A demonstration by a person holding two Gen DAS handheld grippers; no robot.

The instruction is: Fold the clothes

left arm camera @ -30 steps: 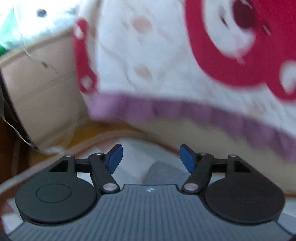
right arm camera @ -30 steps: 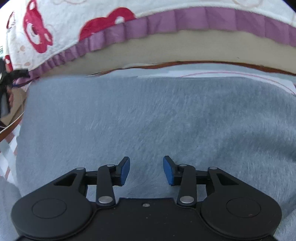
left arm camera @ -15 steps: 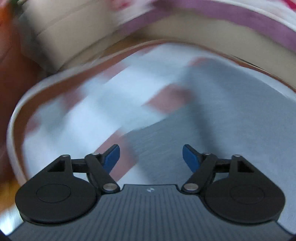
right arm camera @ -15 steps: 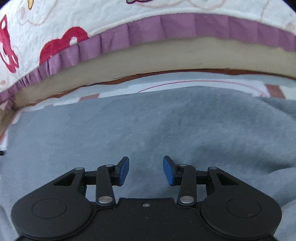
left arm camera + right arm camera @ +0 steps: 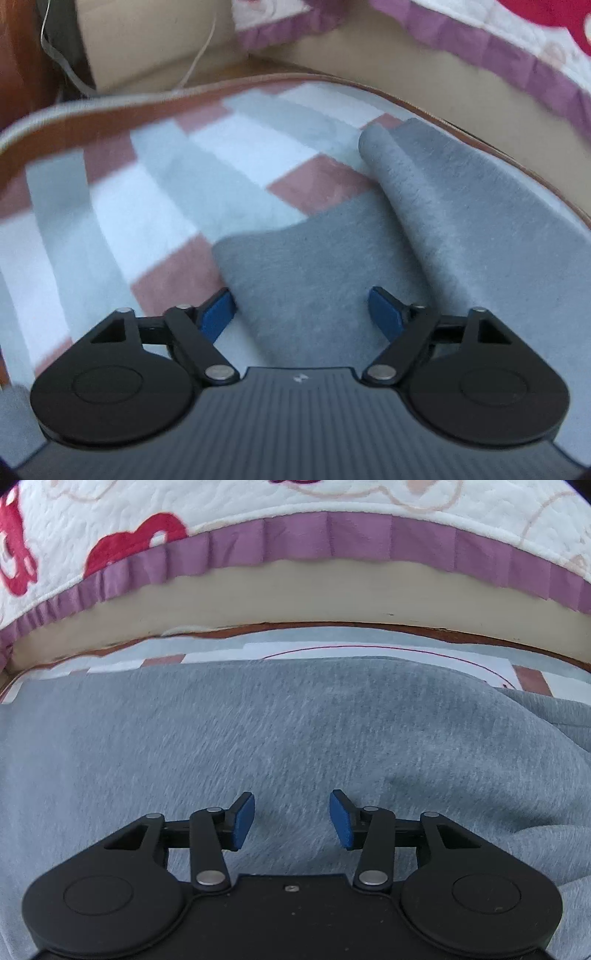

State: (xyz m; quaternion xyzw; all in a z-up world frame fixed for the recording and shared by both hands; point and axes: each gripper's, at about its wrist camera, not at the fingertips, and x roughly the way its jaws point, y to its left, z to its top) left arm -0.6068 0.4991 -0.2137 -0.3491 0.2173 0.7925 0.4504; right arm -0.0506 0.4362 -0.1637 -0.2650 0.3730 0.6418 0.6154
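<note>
A grey fleece garment (image 5: 424,229) lies flat on a checked mat (image 5: 147,184). Its near left part reaches between the fingers of my left gripper (image 5: 299,299), and a rolled edge runs away toward the bed. The left jaws are closing with cloth between them, and the pads stand clear of it. In the right wrist view the same grey garment (image 5: 258,731) fills the middle. My right gripper (image 5: 291,801) hovers just over it, jaws opening, with nothing pinched.
A bed with a white and red quilt and purple frill (image 5: 295,535) runs along the far side above a beige base (image 5: 295,594). A cardboard box (image 5: 147,44) and a loose cord stand at the mat's far left. The mat's brown border (image 5: 92,122) curves nearby.
The left gripper swung down from the quilt and box to the garment's left part, and its jaws narrowed. The right view tipped slightly toward the bed, and its jaws widened a little.
</note>
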